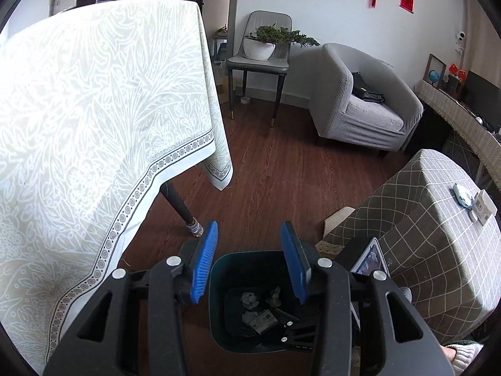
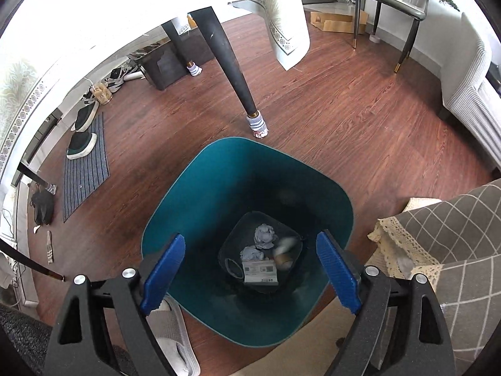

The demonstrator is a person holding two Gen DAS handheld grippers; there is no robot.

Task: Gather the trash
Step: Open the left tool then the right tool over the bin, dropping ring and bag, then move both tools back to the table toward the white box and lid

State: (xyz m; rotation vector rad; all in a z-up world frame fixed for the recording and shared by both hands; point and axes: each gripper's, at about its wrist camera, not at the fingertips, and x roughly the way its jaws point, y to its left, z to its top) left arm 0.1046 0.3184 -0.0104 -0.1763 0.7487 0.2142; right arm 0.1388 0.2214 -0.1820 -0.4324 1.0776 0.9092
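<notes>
A teal trash bin (image 2: 194, 219) stands on the wood floor, also low in the left wrist view (image 1: 219, 322). Inside lie crumpled paper (image 2: 264, 235), a printed box (image 2: 261, 272) and a blurred brown-and-white piece (image 2: 283, 252). My right gripper (image 2: 250, 269) is open and empty right above the bin's mouth. My left gripper (image 1: 250, 263) is open and empty, higher above the bin. The right gripper (image 1: 294, 329) shows inside the bin's outline in the left wrist view.
A table with a white patterned cloth (image 1: 94, 125) stands left; its leg (image 2: 231, 75) stands just beyond the bin. A checked-cloth table (image 1: 438, 235) is right. An armchair (image 1: 363, 100) and a chair with a plant (image 1: 266, 47) stand behind. Shoes and a mat (image 2: 84, 163) lie left.
</notes>
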